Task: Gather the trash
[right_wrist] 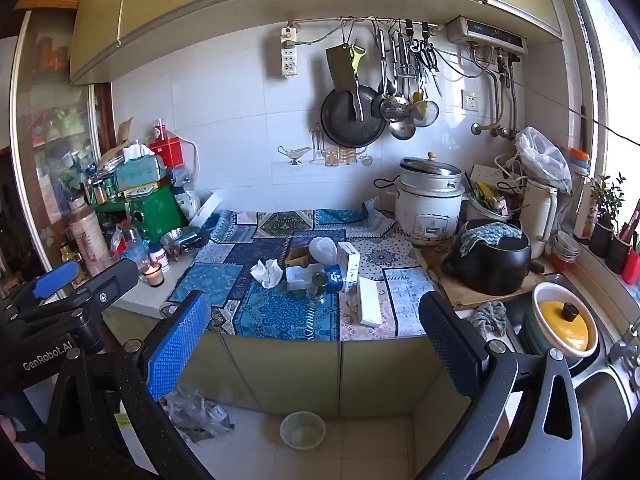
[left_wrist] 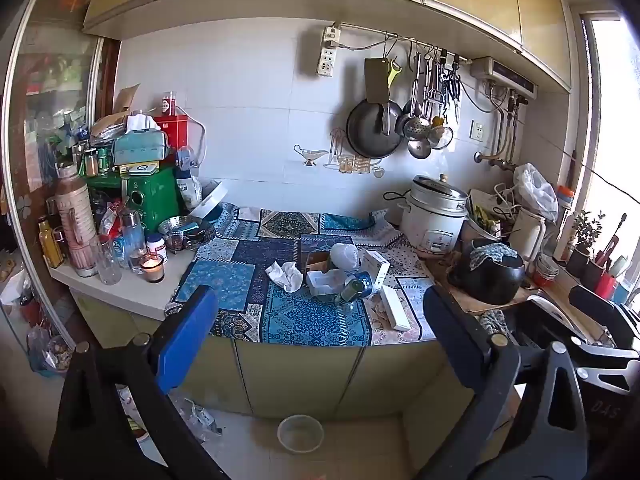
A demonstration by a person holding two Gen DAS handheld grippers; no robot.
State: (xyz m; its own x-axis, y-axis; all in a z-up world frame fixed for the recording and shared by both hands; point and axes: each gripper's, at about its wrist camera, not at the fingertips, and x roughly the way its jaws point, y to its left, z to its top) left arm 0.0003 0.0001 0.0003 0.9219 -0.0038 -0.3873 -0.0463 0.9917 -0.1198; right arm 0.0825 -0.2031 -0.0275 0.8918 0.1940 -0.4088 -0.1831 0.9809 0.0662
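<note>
Both grippers, left gripper (left_wrist: 320, 340) and right gripper (right_wrist: 316, 336), hang spread and empty; crumpled white tissue (left_wrist: 286, 274) lies far ahead, slightly left.

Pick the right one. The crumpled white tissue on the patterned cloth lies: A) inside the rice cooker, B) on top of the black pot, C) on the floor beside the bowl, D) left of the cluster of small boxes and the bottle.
D: the crumpled tissue sits on the blue patterned cloth, just left of the white boxes and the bottle.
</note>
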